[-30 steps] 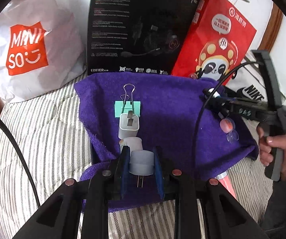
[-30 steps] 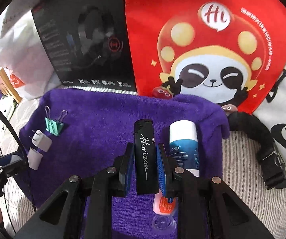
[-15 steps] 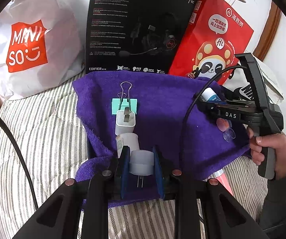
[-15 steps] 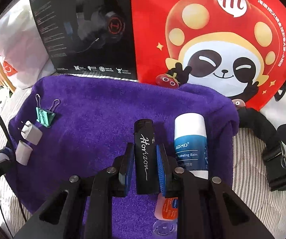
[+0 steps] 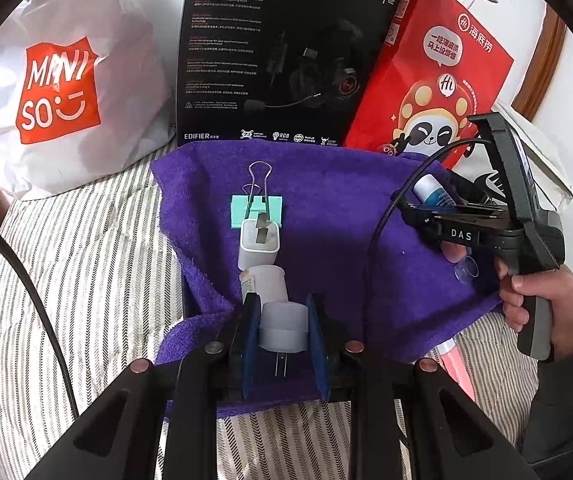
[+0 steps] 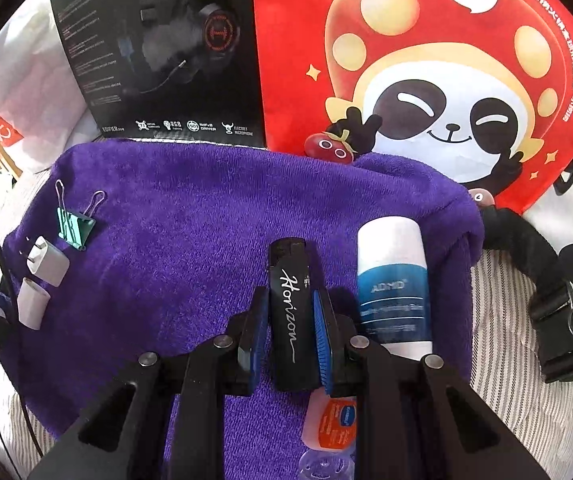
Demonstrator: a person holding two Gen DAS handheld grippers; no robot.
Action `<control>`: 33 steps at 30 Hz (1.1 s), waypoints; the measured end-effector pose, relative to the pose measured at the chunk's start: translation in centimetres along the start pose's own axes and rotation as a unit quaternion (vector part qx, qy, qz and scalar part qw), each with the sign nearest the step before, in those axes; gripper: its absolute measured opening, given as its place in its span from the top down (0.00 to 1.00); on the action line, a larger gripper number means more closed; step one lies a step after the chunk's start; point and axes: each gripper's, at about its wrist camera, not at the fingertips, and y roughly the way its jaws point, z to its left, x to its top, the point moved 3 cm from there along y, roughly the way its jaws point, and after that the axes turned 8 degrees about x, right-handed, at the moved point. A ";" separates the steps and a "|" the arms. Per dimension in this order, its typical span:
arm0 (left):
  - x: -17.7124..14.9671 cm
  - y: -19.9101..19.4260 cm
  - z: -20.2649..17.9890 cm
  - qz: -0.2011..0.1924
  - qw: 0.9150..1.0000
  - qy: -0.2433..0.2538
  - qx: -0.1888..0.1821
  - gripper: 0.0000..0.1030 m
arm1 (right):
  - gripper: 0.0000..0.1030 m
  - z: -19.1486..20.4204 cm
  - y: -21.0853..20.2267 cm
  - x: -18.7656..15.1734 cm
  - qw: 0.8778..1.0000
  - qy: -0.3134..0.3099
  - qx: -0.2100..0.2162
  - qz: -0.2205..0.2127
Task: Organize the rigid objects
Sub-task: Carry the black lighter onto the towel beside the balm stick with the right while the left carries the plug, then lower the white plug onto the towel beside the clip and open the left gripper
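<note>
My left gripper point(image 5: 283, 330) is shut on a white plug adapter point(image 5: 284, 327), prongs pointing back, just above the near edge of the purple towel point(image 5: 338, 216). Beyond it lie in a row a small white cylinder point(image 5: 265, 282), a white charger point(image 5: 259, 244) and a teal binder clip point(image 5: 256, 210). My right gripper point(image 6: 289, 320) is shut on a black "Horizon" lighter point(image 6: 292, 312), low over the towel point(image 6: 190, 232). Right of it lies a blue-and-white balm tube point(image 6: 394, 284); a small orange tube point(image 6: 332, 424) lies under the fingers. The right gripper point(image 5: 482, 220) shows at the towel's right side, a hand on its handle.
A white Miniso bag point(image 5: 62, 92), a black headset box point(image 5: 282, 56) and a red panda bag point(image 5: 438, 80) stand behind the towel. A black strap with buckle point(image 6: 554, 320) lies right of it. Striped bedding point(image 5: 86, 280) surrounds the towel. A pink tube point(image 5: 456, 364) lies off its near right corner.
The right gripper with the lighter has sunk closer to the towel and moved a little forward. The left gripper with the plug adapter has stayed put.
</note>
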 end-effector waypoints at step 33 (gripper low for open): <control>2.8 2.4 -4.3 0.013 0.999 0.041 0.010 0.78 | 0.55 -3.7 -8.7 0.2 0.998 -0.011 0.035 -0.052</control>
